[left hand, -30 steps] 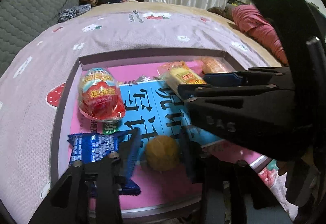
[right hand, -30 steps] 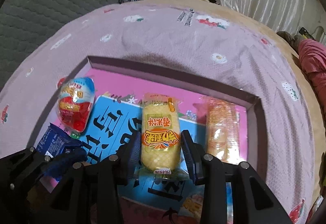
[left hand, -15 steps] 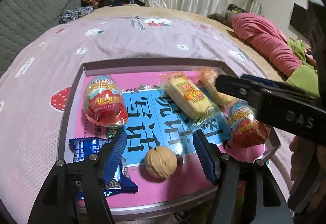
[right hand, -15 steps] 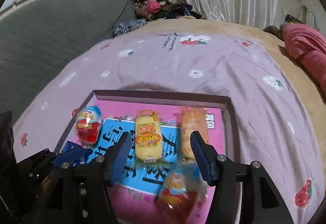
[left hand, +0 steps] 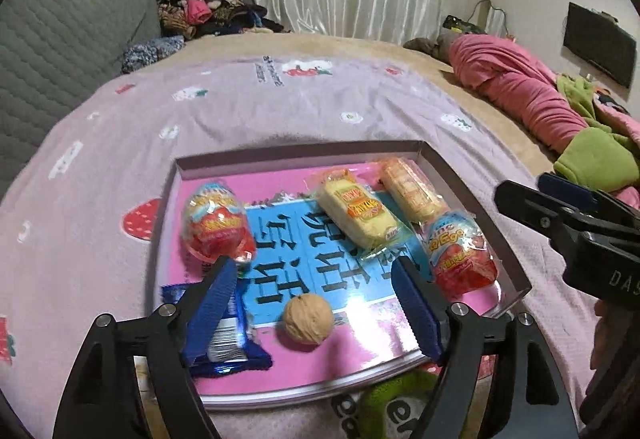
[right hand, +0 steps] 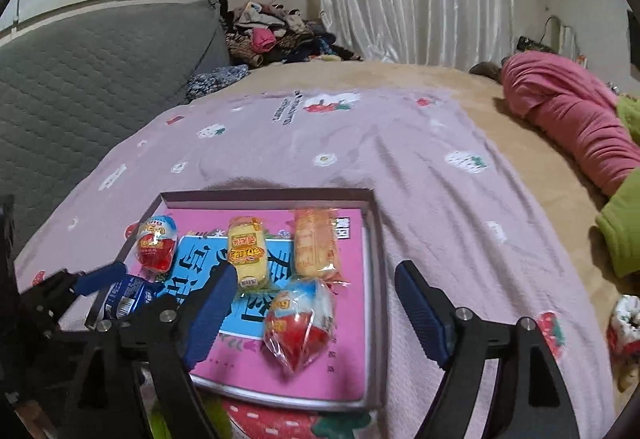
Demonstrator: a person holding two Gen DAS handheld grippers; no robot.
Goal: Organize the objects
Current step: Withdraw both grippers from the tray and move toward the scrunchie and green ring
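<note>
Snacks lie in the shallow tray on the bedspread. Left gripper: jaws apart, just been opening, gripping nothing; walnut lies loose between them. Right gripper: jaws apart, just been opening; wrapped egg lies free between them.

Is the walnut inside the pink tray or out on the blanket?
Inside. The walnut sits on the tray's pink floor near its front edge, beside the blue wrapper.

A big bed has a purple blanket on it. A flat box sits on the blanket.
</note>
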